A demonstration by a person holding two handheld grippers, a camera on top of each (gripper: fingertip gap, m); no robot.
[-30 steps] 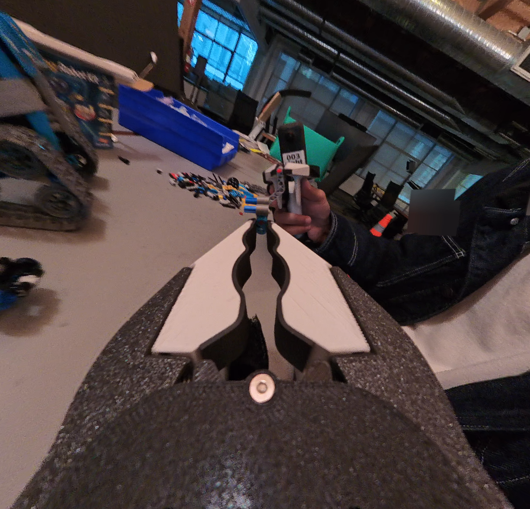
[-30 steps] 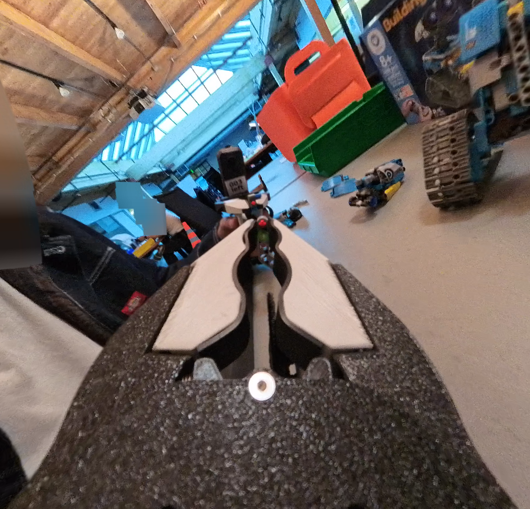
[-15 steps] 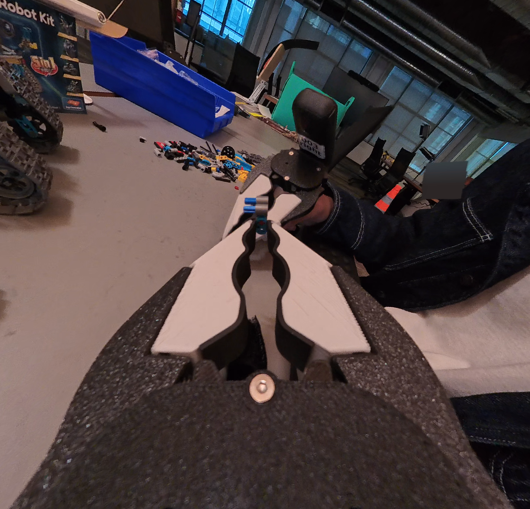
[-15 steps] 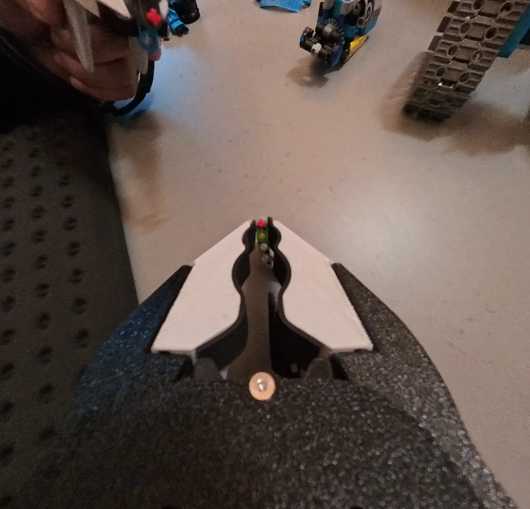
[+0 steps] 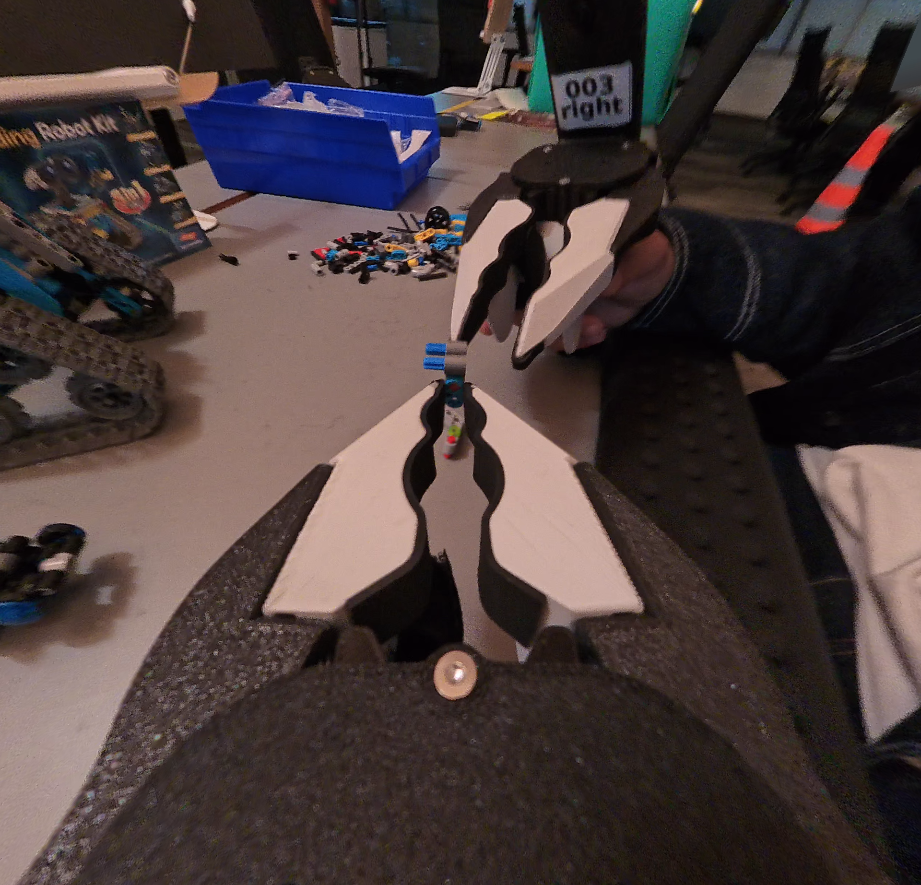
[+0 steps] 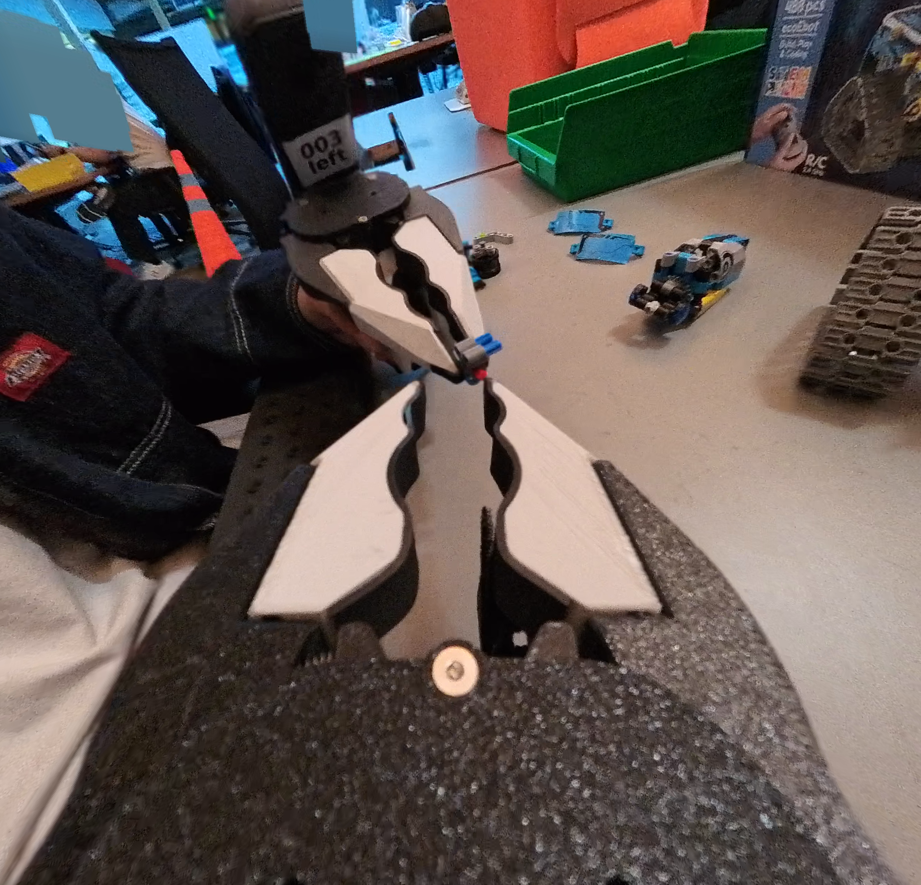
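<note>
My left gripper [image 5: 453, 387] is shut on a small brick assembly [image 5: 451, 357]. A blue part sits between the pads, and a grey connector with two blue pins stands above the fingertips. A thin grey piece with green and red parts [image 5: 451, 435] shows between the fingers just behind the tips. My right gripper [image 6: 451, 387] is open with nothing in its grasp. Its tips sit just under the assembly [image 6: 476, 352], which the left gripper [image 6: 461, 360] holds in the right wrist view. The left wrist view shows the right gripper [image 5: 491, 350] open, one fingertip close to the grey connector.
A blue bin [image 5: 309, 148], a pile of loose parts [image 5: 388, 253], a tracked vehicle [image 5: 75, 362] and a kit box [image 5: 99, 178] are on the grey table. A green bin [image 6: 633, 113], a small blue model [image 6: 688, 278] and a black perforated mat [image 5: 697, 487] are nearby. Left and right tips are no more than a few centimetres apart. From either gripper's tips it is about 20 cm to the small blue model [image 6: 688, 278].
My right gripper was shut on the piece with red and green parts. It has opened and is bare, and that piece now shows at my left gripper's fingers. The grippers are tip to tip again.
</note>
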